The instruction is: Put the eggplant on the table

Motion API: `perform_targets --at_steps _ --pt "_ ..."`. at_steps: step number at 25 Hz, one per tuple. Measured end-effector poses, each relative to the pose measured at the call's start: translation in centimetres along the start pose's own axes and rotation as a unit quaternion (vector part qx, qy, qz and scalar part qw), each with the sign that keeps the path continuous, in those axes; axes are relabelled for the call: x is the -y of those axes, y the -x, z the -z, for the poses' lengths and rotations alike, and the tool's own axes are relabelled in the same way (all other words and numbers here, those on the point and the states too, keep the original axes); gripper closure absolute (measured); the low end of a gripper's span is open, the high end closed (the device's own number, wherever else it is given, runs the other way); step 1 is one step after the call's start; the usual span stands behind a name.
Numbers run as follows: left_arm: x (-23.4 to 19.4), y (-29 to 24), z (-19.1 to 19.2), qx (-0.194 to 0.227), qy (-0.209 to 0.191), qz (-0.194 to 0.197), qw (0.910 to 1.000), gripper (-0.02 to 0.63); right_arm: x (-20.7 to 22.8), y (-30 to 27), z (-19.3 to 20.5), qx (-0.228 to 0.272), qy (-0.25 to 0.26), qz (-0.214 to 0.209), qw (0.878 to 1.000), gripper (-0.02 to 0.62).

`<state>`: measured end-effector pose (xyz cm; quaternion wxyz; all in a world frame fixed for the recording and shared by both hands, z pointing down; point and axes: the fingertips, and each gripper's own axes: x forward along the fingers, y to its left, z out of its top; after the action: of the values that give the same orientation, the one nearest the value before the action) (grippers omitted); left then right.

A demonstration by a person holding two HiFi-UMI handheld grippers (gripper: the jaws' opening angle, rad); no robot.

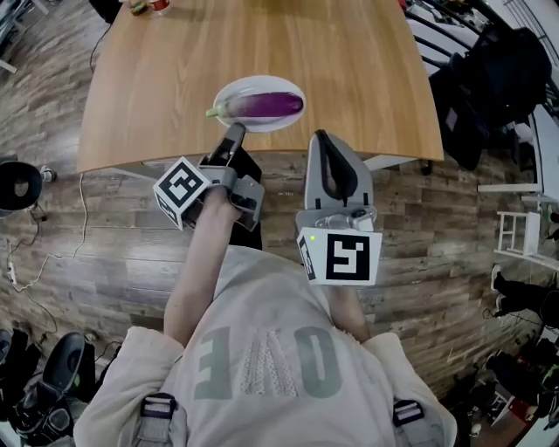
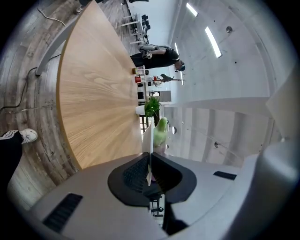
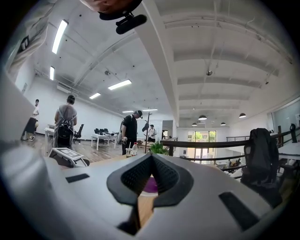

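Observation:
A purple eggplant point(image 1: 266, 105) with a green stem lies on a white plate point(image 1: 236, 87) near the front edge of the wooden table point(image 1: 157, 79). My left gripper point(image 1: 236, 131) is shut on the plate's near left rim. In the left gripper view the thin rim point(image 2: 147, 140) runs edge-on between the pads, with the green stem point(image 2: 161, 131) just beyond my left gripper point(image 2: 149, 180). My right gripper point(image 1: 321, 137) hovers at the table's front edge, right of the plate, shut and holding nothing. Past my right gripper point(image 3: 151, 157) a patch of purple eggplant point(image 3: 151, 185) shows.
Small items point(image 1: 148, 7) stand at the table's far left edge. Black bags and chairs point(image 1: 498, 79) crowd the floor to the right. A cable point(image 1: 83, 192) trails over the wooden floor at the left. People point(image 3: 131, 131) stand far off across the room.

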<state>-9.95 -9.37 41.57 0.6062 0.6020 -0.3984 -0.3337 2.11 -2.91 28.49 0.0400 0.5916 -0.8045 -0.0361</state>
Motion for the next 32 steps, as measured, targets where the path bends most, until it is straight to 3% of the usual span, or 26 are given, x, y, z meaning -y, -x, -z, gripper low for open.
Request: perform_targets --at_steps 20,32 --pt "3.1 -16.5 -9.1 -0.028 -0.018 0.010 0.9994 0.588 3.0 -20.1 -1.6 -0.003 -0.021 -0.007 1.000 0.577" --pt "2.0 -20.1 -7.0 -0.019 -0.015 0.003 0.9997 0.588 8.2 -21.6 -1.3 0.003 -0.019 -0.015 1.000 0.577"
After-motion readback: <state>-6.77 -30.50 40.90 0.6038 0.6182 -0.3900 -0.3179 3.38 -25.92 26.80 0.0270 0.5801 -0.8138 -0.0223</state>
